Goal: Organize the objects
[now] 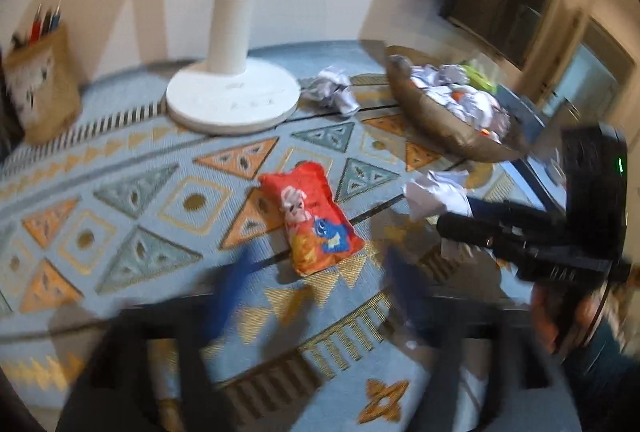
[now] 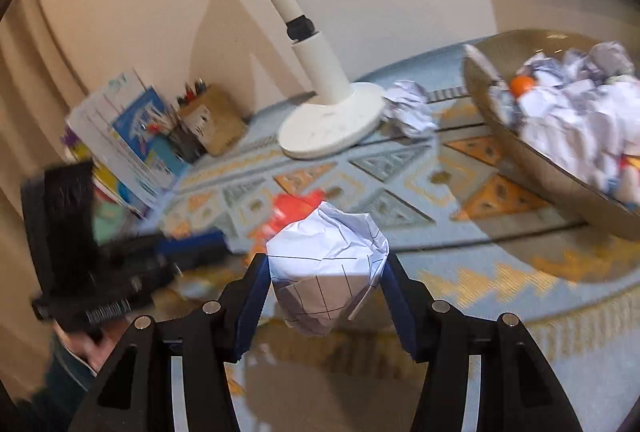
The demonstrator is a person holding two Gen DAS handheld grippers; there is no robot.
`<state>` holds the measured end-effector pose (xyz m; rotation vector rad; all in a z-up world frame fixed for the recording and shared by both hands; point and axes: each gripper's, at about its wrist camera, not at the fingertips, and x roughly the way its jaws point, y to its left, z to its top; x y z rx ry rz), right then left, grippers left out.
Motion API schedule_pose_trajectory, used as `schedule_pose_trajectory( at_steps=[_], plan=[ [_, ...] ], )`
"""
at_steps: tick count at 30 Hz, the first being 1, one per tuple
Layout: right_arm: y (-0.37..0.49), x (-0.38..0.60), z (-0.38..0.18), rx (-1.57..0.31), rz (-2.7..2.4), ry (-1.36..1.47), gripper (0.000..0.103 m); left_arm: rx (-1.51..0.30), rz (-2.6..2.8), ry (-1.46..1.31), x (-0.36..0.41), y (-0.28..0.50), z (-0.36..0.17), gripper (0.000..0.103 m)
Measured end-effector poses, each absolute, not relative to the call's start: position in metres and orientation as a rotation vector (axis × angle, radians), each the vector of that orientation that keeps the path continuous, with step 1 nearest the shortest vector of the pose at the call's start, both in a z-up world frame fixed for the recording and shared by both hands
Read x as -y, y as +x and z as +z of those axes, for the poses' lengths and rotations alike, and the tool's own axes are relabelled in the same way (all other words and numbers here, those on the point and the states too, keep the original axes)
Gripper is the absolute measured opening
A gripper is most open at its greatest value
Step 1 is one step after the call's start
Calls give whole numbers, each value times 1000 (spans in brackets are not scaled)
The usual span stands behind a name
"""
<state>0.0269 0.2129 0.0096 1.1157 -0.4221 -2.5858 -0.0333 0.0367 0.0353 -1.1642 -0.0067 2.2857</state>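
Paper ball (image 2: 328,268), roundish, no clear axis

A home room: a patterned tablecloth (image 1: 132,192), a white lamp base (image 1: 233,100), a pencil holder (image 1: 40,84) and stacked books (image 2: 120,140) ahead of the tool.

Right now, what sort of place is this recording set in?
Probably a desk or study table in a home. A white desk lamp stands on a patterned cloth, a holder of coloured pencils and stacked books sit by the wall, and a bowl collects crumpled paper.
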Motion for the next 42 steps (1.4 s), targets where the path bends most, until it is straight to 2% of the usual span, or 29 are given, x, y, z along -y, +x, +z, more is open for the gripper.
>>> schedule_pose_trajectory(
  at_steps=[4,7,9,13,15,16,18,20,27,28,29,31,36,42],
  plan=[
    [31,-217,-4,386,-2674,1141,55,2,2328,-1182,-58,-41,27,102],
    [31,-209,-2,299,-2661,1116,55,-66,2363,-1212,-72,-48,20,97],
    [29,-206,-6,242,-2726,1181,56,-65,2355,-1260,-76,-55,13,81],
    [28,-235,-5,465,-2678,1144,56,-158,2383,-1247,-90,-56,8,75],
    [32,-247,-3,565,-2648,1089,56,-251,2430,-1222,-102,-52,7,56],
    [32,-252,-4,605,-2627,1080,56,-286,2447,-1209,-106,-51,7,52],
    [29,-262,-8,682,-2615,1085,56,-289,2476,-1175,-107,-50,9,31],
    [29,-261,-8,685,-2607,1094,56,-249,2469,-1144,-98,-46,14,23],
    [30,-214,-5,340,-2628,1129,56,-104,2469,-1123,-58,-17,30,22],
    [30,-210,-6,303,-2638,1141,59,-86,2480,-1128,-52,-17,26,22],
    [29,-205,-7,266,-2645,1161,69,-47,2486,-1130,-45,-16,21,22],
    [29,-203,-10,222,-2676,1190,77,13,2472,-1160,-37,-18,15,22],
    [34,-208,-8,239,-2715,1184,90,43,2505,-1132,-33,-15,17,23],
    [28,-218,-11,320,-2724,1221,91,-47,2527,-1123,-41,-10,17,23]
  ],
)
